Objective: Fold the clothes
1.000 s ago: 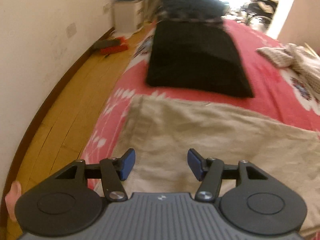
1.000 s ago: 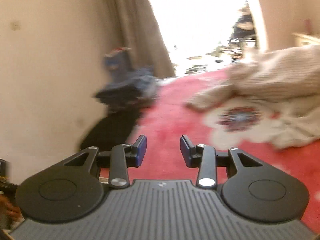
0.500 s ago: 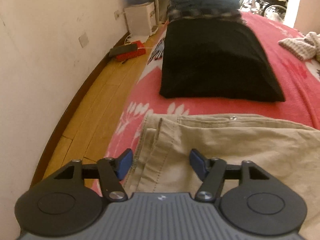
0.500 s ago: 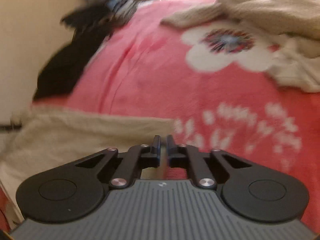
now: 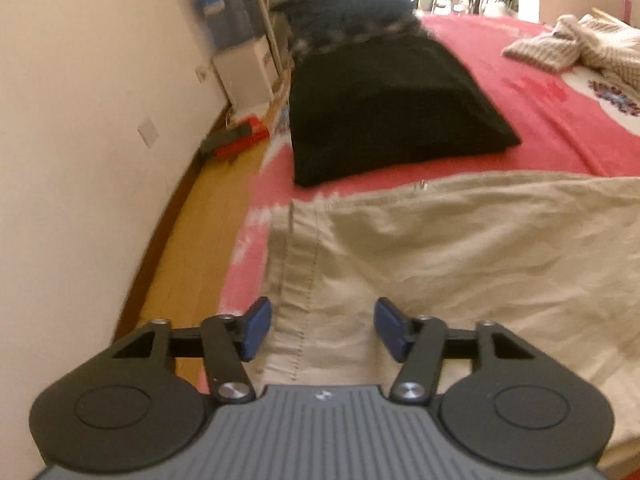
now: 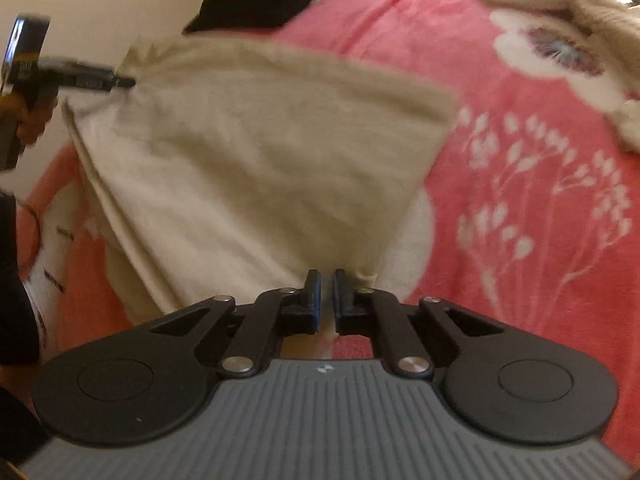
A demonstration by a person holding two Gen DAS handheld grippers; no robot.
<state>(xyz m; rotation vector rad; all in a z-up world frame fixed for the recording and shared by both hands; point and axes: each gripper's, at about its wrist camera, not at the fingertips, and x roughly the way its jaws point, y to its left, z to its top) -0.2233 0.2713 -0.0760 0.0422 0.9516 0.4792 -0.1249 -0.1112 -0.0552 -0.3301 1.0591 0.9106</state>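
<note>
Lying between both grippers' fingers [image 5: 256, 328]: beige trousers [image 5: 460, 248]

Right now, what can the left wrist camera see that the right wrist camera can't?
Only the left wrist view shows the wooden floor, the white box by the wall, and the open left gripper over the hemmed edge.

Only the right wrist view shows the right gripper, shut on a corner of cloth.

Both show the beige trousers, the black folded garment and the red flowered blanket.
</note>
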